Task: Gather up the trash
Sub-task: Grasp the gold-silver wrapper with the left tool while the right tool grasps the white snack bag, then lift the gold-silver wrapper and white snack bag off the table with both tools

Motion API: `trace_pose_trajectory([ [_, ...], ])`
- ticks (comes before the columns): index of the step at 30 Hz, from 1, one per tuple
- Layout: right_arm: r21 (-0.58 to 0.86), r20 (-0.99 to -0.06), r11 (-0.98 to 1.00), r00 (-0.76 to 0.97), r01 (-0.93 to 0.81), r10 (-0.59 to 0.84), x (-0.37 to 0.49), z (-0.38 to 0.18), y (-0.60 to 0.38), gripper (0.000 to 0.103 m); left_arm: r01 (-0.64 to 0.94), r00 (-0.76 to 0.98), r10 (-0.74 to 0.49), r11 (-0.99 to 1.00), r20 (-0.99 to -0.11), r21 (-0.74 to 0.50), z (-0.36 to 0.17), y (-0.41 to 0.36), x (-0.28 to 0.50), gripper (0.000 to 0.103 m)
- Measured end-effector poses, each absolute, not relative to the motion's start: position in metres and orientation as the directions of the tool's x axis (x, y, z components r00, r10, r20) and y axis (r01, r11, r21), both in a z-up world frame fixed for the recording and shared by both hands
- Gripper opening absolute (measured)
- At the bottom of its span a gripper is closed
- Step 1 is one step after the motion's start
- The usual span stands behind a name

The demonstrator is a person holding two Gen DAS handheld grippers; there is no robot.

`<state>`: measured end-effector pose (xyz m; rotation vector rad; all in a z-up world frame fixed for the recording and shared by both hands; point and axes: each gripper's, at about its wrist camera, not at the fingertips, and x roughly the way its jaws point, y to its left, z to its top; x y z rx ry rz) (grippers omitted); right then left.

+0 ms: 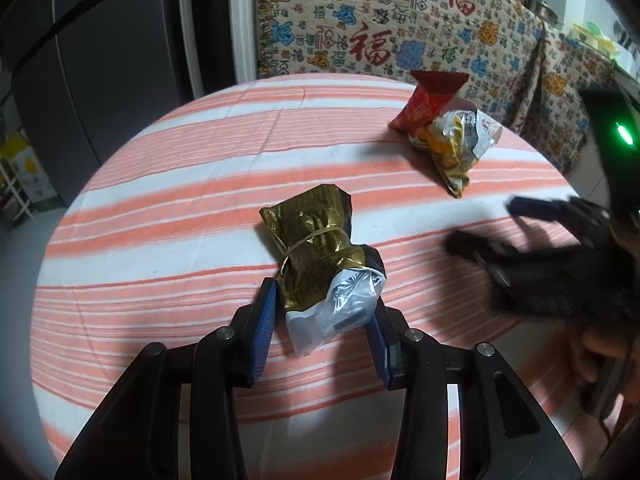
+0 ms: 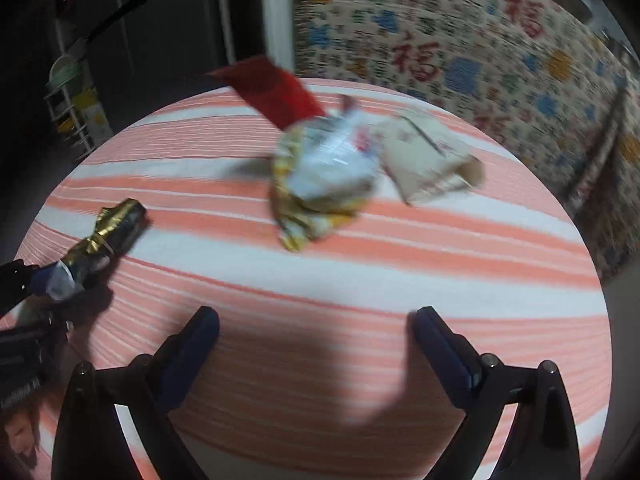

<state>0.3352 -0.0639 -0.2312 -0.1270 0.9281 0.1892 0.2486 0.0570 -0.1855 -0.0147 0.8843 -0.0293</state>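
Observation:
A crumpled gold wrapper bundle (image 1: 316, 252) with a rubber band around it and a silver-white end lies low over the striped table. My left gripper (image 1: 324, 300) is shut on that silver-white end, a blue pad on each side. The right wrist view shows the same bundle (image 2: 104, 236) at the far left, in the left gripper (image 2: 24, 280). My right gripper (image 2: 316, 320) stands open over bare cloth with nothing between its fingers; it also shows blurred at the right of the left wrist view (image 1: 500, 224). Beyond it lie a red packet (image 2: 276, 88), a yellow-and-silver snack bag (image 2: 324, 176) and a beige paper carton (image 2: 428, 160).
The round table wears an orange-and-white striped cloth (image 1: 160, 200). The red packet (image 1: 428, 100) and the snack bag (image 1: 456, 144) sit near its far right edge. Furniture under a patterned cloth (image 1: 400, 20) stands behind, a dark cabinet (image 1: 100, 60) at the left, a white rack (image 2: 76, 112) on the floor.

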Motion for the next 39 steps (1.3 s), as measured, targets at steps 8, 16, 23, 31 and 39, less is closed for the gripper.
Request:
trace_pose_trajectory([
  [8,-0.017,-0.78,0.992,0.623,-0.124,0.065,0.378,-0.221,-0.064,0.042,0.016,0.635,-0.037,0.999,-0.771,-0.034,-0.187,0.06,0.247,0.042],
  [16,-0.052,-0.782,0.964,0.611,-0.262,0.124,0.306,-0.212,-0.102,0.039,0.016,0.635,-0.028,1.0,-0.772,-0.023,-0.186,0.06,0.247,0.045],
  [23,-0.042,-0.781,0.966,0.612,-0.256,0.129,0.238,-0.21,-0.139,0.039,0.049,0.628,-0.065,0.998,-0.776,-0.043,-0.186,0.057,0.227,0.066],
  [31,-0.026,-0.786,0.973,0.606,-0.23,0.122,0.238,-0.211,-0.149,0.064,0.051,0.589,-0.004,0.998,-0.808,0.032,-0.194,0.046,0.226,0.103],
  [39,-0.018,-0.787,0.974,0.604,-0.224,0.124,0.232,-0.211,-0.151,0.065,0.05,0.591,-0.001,0.998,-0.807,0.036,-0.195,0.047,0.225,0.103],
])
